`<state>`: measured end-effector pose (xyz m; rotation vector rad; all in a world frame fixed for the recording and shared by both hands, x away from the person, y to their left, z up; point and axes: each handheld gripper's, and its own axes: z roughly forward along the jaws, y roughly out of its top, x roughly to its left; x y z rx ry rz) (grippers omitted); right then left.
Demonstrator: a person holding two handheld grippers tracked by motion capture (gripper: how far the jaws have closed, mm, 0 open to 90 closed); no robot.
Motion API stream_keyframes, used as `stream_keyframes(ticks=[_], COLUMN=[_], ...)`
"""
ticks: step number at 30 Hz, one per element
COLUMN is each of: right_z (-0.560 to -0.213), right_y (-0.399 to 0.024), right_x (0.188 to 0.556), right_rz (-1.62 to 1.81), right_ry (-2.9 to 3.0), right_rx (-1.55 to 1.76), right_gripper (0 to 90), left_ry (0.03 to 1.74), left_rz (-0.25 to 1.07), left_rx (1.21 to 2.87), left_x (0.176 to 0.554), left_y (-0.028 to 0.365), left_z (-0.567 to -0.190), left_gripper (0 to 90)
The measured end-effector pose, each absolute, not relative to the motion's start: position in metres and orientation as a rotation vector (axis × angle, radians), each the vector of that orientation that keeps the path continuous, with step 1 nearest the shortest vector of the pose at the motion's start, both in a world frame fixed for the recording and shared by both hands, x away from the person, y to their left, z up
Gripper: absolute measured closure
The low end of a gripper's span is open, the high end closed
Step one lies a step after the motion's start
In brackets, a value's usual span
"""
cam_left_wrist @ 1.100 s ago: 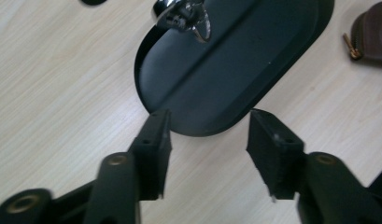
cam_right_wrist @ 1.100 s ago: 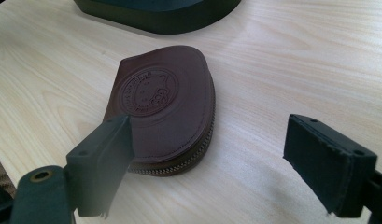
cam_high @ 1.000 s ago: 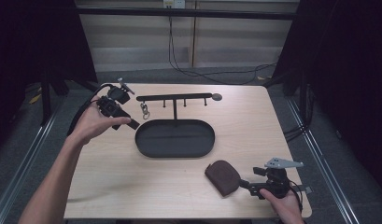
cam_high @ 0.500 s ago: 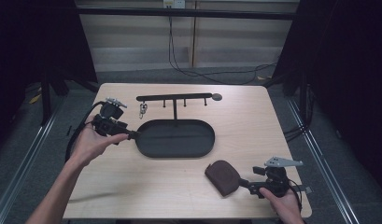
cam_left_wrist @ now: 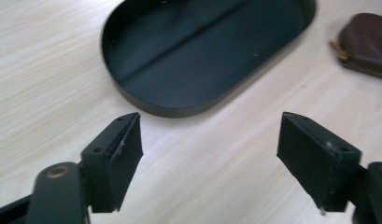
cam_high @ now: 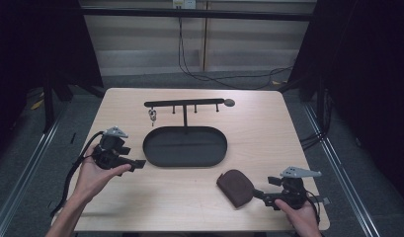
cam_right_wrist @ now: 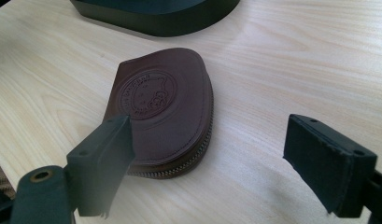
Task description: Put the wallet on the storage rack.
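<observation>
A black oval tray [cam_high: 184, 148] lies mid-table, with a black hook rack [cam_high: 184, 104] standing behind it. A small key bunch [cam_high: 152, 116] hangs from the rack's left hook. My left gripper [cam_high: 138, 163] hovers just left of the tray, pointing at it. Its jaws have just been opening and now stand wide, with nothing between them [cam_left_wrist: 209, 154]. A brown leather zip pouch [cam_high: 235, 187] lies front right. My right gripper [cam_high: 259, 194] rests beside it, open. In the right gripper view the pouch [cam_right_wrist: 165, 107] lies just ahead of the left jaw, untouched.
The tray's inside [cam_left_wrist: 202, 56] is bare, and the pouch [cam_left_wrist: 366, 44] shows beyond it in the left gripper view. The tray's wall [cam_right_wrist: 156, 18] sits past the pouch in the right gripper view. Dark floor and cables surround the table [cam_high: 288, 128].
My left hand has drawn back from the rack's left end, down toward the table beside the tray's left end. The keys stay on the hook. The right hand has not moved.
</observation>
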<state>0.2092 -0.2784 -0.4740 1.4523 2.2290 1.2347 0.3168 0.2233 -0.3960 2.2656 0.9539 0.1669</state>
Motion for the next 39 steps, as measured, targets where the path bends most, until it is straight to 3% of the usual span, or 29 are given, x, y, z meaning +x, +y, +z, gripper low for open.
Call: stream_keyframes(ticks=[1,10,12,15,22,39], right_z=[-0.474,-0.474,-0.474,-0.474,-0.471,-0.449], right_y=[-0.278,-0.279,-0.279,-0.278,-0.277,-0.246], right_x=[0.210,0.211,0.212,0.214,0.218,0.243], right_rz=[1.236,1.234,1.244,1.240,1.238,1.134], right_ry=[2.229,2.227,2.242,2.252,2.274,2.394], right_rx=[1.447,1.461,1.463,1.460,1.495,1.408], right_gripper=[15.6,15.6,21.5,21.4,22.4,22.2], left_ry=[0.945,0.985,0.971,1.005,1.089,1.062], left_rz=[0.159,0.239,0.169,0.200,0.258,0.253], left_rx=[2.250,2.198,2.184,2.196,2.073,2.068], left_x=[0.313,0.288,0.286,0.282,0.256,0.234], left_y=[0.224,0.236,0.242,0.250,0.263,0.248], left_z=[-0.397,-0.417,-0.425,-0.433,-0.448,-0.470], left_gripper=[15.7,17.0,17.7,16.7,17.4,19.5])
